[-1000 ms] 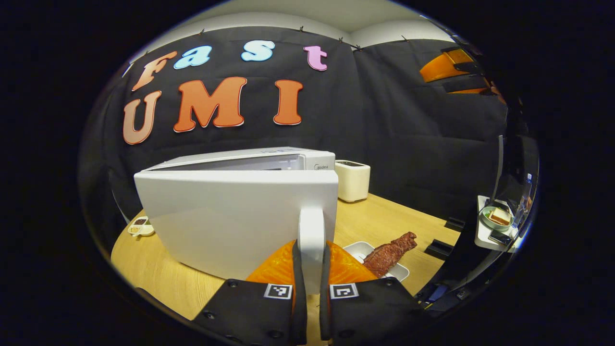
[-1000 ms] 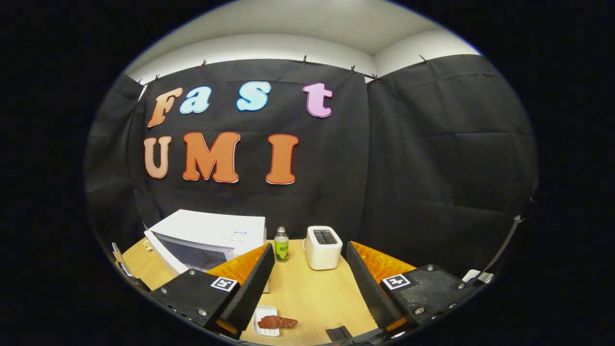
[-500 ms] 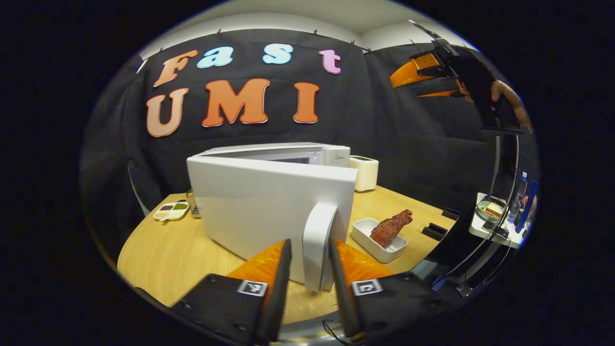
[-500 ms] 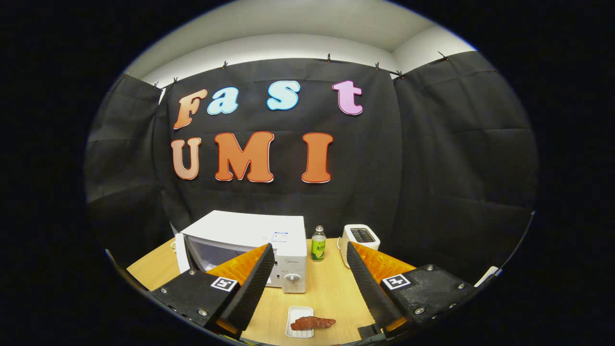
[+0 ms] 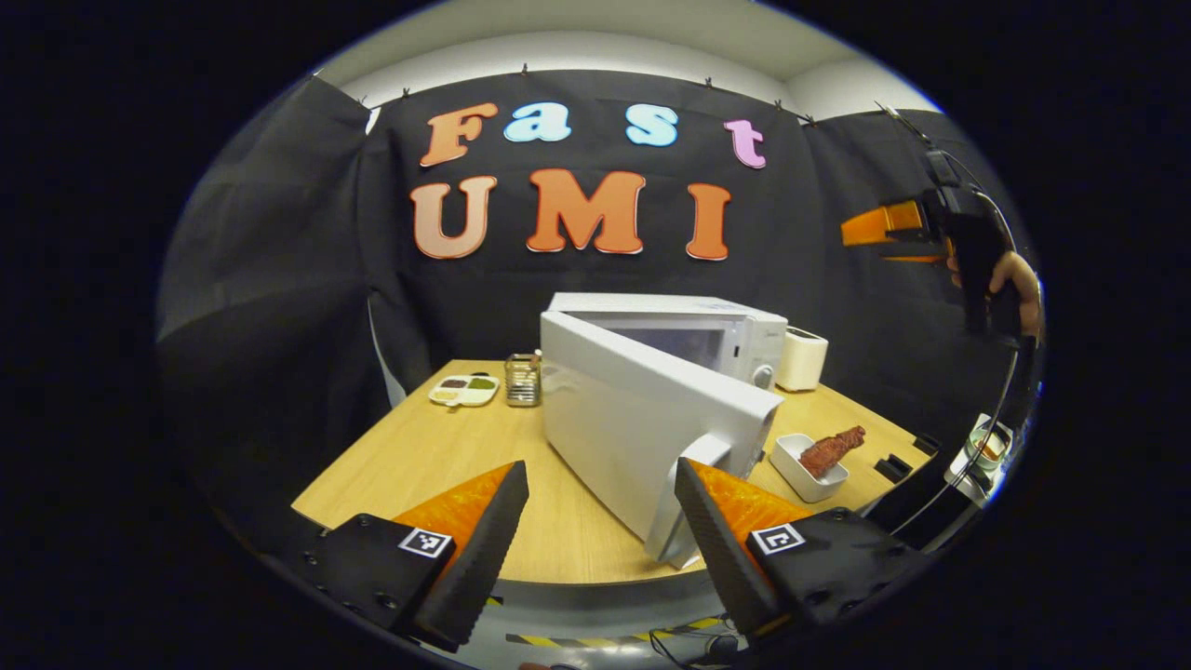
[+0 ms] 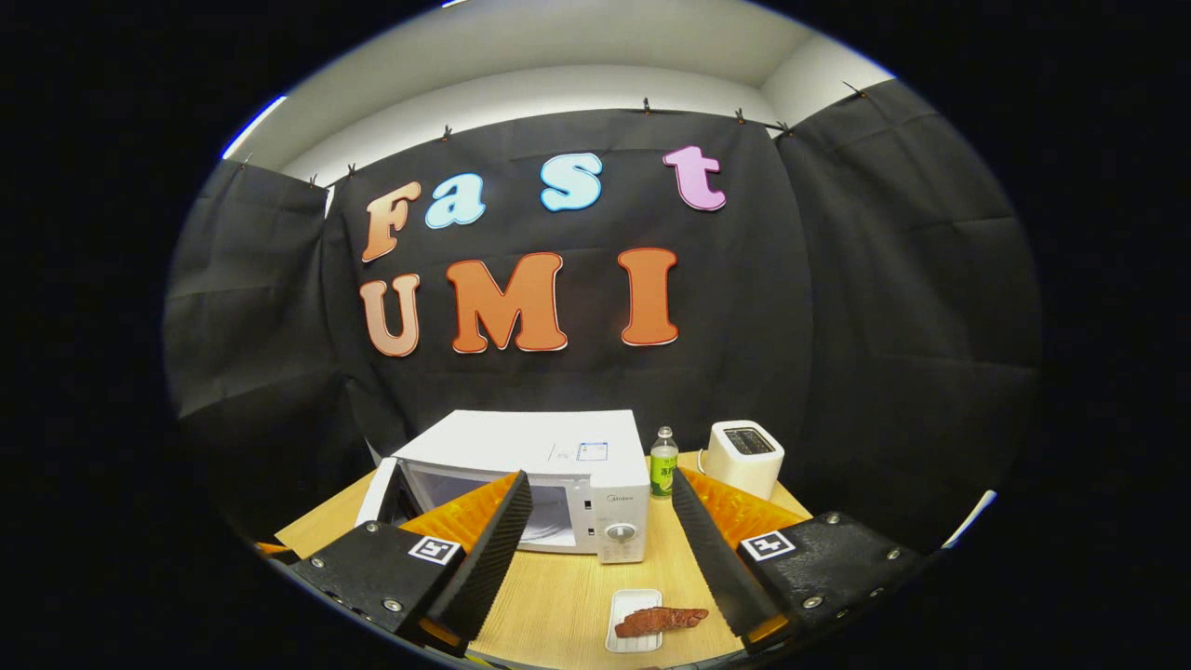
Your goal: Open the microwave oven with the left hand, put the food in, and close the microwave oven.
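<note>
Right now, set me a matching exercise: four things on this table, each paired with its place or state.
Things:
1. microwave door
2. meat
3. green-labelled bottle
4. left gripper

States:
a. stands between microwave and toaster
b. open, holding nothing
c. swung open
d. lies on a white tray

Pairs: 1-c, 2-d, 3-a, 4-b

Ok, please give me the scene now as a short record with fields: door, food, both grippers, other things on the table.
microwave door: swung open, handle near the left gripper
left gripper: open, holding nothing
right gripper: open, raised above the table
food: reddish piece in a white tray, in front of the microwave
other things: toaster, green bottle, sauce dish
</note>
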The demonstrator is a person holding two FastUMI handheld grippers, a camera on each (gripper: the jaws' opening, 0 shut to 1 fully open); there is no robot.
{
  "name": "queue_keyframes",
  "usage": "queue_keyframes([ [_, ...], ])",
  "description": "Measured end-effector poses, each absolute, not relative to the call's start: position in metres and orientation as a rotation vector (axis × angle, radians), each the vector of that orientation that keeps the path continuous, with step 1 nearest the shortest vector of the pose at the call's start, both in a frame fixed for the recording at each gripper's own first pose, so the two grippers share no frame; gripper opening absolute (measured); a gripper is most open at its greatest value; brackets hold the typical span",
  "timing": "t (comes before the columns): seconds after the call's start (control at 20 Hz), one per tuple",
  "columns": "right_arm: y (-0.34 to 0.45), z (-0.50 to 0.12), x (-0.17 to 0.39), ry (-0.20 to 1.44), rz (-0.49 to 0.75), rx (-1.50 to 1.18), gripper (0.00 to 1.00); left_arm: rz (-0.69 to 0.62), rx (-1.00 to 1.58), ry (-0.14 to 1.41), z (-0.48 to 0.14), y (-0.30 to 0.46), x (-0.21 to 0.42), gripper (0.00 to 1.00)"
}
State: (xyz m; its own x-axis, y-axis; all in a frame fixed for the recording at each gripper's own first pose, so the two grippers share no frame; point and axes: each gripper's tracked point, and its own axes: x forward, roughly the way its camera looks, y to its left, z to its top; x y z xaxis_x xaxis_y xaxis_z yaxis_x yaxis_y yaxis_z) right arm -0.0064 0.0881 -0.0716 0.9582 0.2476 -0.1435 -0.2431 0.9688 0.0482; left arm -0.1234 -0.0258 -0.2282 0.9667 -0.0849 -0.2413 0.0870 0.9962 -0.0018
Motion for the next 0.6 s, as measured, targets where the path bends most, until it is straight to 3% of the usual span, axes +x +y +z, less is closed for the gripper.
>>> queue_keyframes([
  [0.35, 0.053, -0.113, 0.016, 0.197, 0.188, 0.310, 0.94, 0.053, -0.006, 0.178, -0.182, 0.032, -0.102, 0.96],
  [0.4, 0.046, -0.124, 0.019, 0.213, 0.174, 0.358, 0.99, 0.072, -0.006, 0.172, -0.178, 0.038, -0.101, 0.96],
  [0.5, 0.029, -0.149, 0.025, 0.254, 0.145, 0.449, 0.95, 0.102, 0.008, 0.165, -0.171, 0.050, -0.097, 1.00],
  [0.6, 0.014, -0.177, 0.027, 0.301, 0.110, 0.549, 0.95, 0.119, 0.021, 0.164, -0.168, 0.056, -0.096, 0.96],
])
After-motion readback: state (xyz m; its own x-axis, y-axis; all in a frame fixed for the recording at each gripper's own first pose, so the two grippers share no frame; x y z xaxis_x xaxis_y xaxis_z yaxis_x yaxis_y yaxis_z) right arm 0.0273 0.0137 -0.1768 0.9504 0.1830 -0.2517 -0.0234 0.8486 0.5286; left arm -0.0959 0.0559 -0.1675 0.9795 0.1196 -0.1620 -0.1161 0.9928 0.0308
